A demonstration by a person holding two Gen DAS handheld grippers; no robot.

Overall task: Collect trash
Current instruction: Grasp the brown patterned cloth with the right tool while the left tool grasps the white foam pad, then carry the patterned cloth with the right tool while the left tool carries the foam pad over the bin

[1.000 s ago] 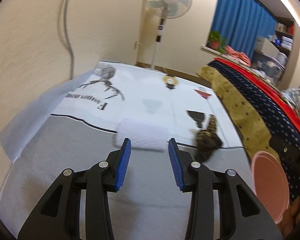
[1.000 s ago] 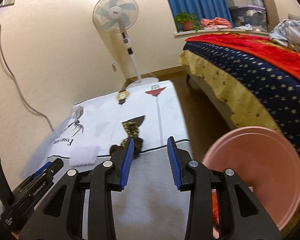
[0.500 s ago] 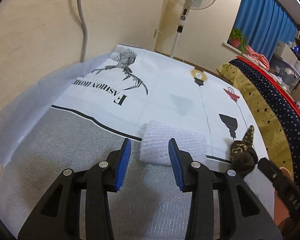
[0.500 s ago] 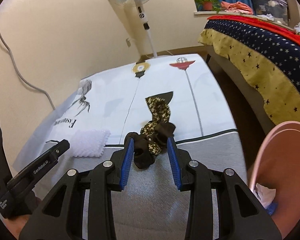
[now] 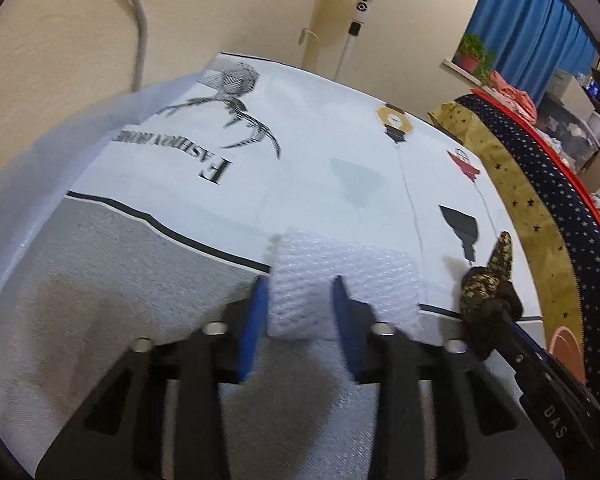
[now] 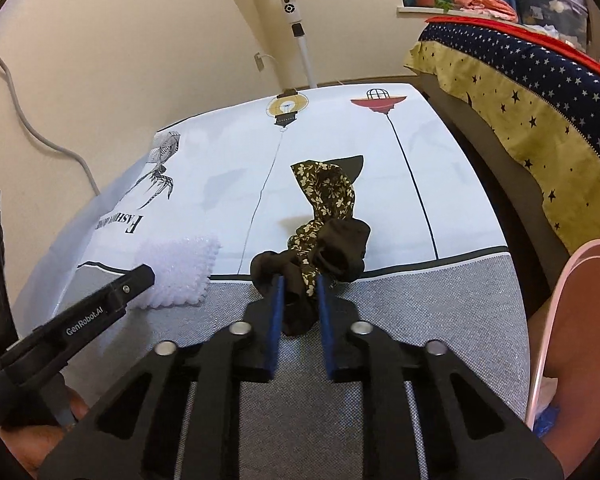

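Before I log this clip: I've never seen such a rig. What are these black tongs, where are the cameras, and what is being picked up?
No robot here: a person holds a two-finger gripper in each hand, each carrying a fisheye camera looking along its jaws. In the left view, the left gripper has just been closing its jaws around a white foam sheet, pads touching it. In the right view, the right gripper has just been closing on a dark cloth bundle, now pinched. Both lie on a printed table cover. A pink bin waits at the right.

bare mat (image 6: 400, 304) ahead, bed (image 6: 540, 92) close right, fan (image 6: 296, 20) beyond
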